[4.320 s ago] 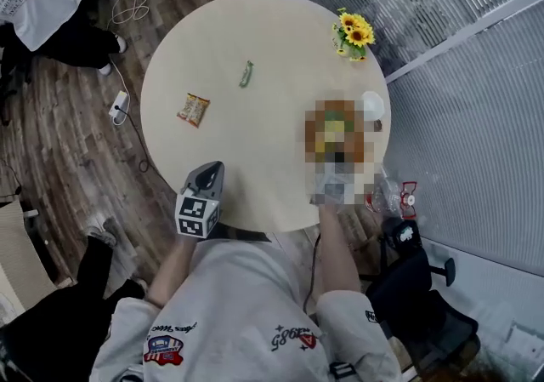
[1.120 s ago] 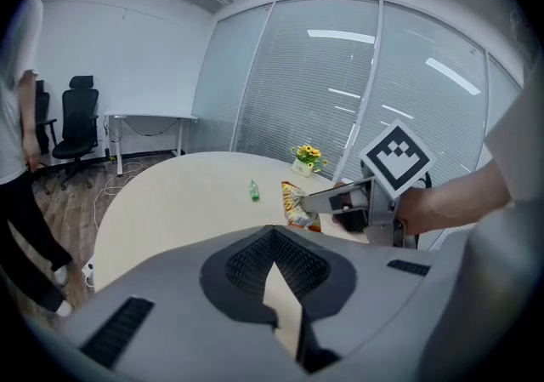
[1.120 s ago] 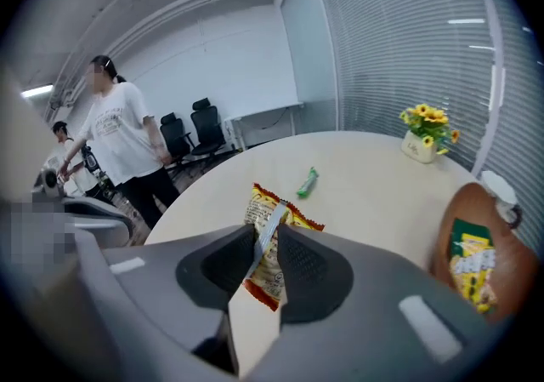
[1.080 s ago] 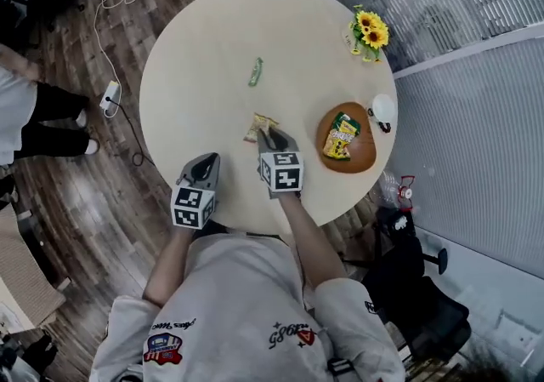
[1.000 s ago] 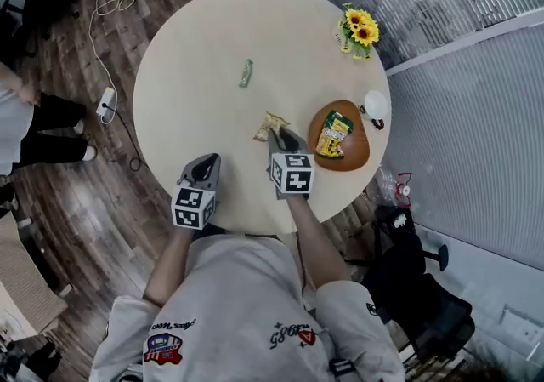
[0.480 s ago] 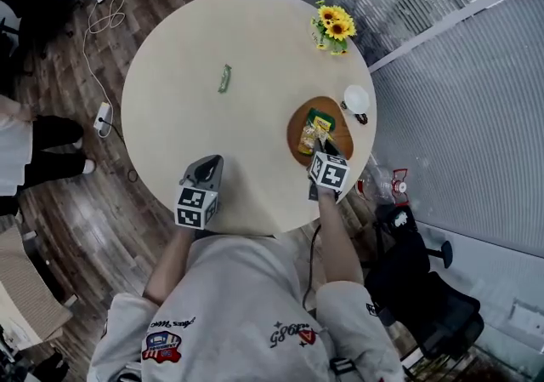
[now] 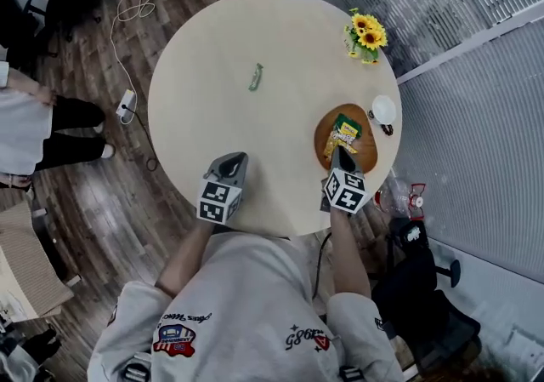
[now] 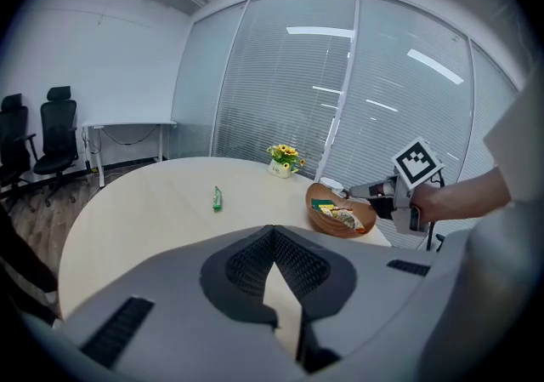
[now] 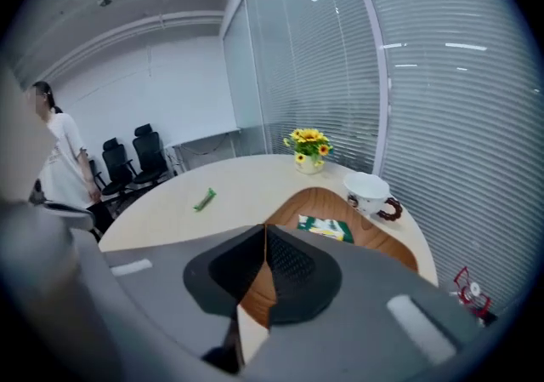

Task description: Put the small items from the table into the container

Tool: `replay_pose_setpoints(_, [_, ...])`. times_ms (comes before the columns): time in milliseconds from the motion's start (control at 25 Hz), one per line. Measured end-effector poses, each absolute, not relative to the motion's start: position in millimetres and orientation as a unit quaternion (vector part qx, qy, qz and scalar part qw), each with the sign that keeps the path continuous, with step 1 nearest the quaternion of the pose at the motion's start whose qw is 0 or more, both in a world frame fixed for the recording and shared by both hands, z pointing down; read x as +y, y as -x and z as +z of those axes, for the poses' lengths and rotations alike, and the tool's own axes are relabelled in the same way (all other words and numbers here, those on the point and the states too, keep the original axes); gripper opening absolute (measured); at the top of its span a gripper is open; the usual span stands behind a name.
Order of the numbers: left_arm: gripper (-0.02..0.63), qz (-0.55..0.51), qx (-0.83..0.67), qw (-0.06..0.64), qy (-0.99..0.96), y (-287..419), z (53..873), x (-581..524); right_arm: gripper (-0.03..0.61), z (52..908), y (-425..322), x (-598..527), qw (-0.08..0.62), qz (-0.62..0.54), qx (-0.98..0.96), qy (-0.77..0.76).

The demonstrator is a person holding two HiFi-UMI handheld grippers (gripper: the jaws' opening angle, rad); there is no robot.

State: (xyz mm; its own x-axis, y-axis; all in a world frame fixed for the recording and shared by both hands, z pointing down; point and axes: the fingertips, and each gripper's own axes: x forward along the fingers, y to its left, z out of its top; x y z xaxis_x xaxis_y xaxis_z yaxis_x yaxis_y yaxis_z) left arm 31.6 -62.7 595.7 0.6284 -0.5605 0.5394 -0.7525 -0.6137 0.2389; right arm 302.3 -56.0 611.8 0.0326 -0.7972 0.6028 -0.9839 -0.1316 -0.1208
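A brown wooden bowl (image 7: 361, 151) sits near the table's right edge with snack packets (image 7: 343, 129) inside it. In the right gripper view a green-and-yellow packet (image 9: 325, 227) lies in the bowl (image 9: 374, 231). My right gripper (image 7: 338, 151) hovers at the bowl's near rim; its jaws are closing and nothing is between them. A thin green packet (image 7: 256, 76) lies alone further out on the table, also visible in the left gripper view (image 8: 218, 196). My left gripper (image 7: 234, 158) hangs over the table's near edge, its jaws together and empty.
A pot of sunflowers (image 7: 365, 34) and a white cup (image 7: 383, 110) stand beyond the bowl by the glass wall. The round table (image 7: 212, 133) ends just in front of both grippers. A person (image 7: 34, 121) stands on the floor at left, near a cable and power strip (image 7: 126, 104).
My right gripper carried an orange snack packet from the table's middle over to the bowl and no longer holds it. The left gripper shifted slightly, then kept still.
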Motion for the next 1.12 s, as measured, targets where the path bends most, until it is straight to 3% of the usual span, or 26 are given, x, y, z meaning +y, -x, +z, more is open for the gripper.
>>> replay_pose_setpoints(200, [0.006, 0.201, -0.384, 0.222, -0.873, -18, 590, -69, 0.002, 585, -212, -60, 0.14, 0.262, -0.703, -0.646])
replay_pose_setpoints(480, [0.006, 0.205, -0.392, 0.219, -0.87, 2, 593, -75, 0.002, 599, -107, -44, 0.157, 0.278, -0.756, -0.572])
replay_pose_setpoints(1120, [0.006, 0.201, -0.395, 0.236, -0.865, 31, 602, -81, 0.002, 609, -70, -62, 0.162, 0.287, -0.753, -0.569])
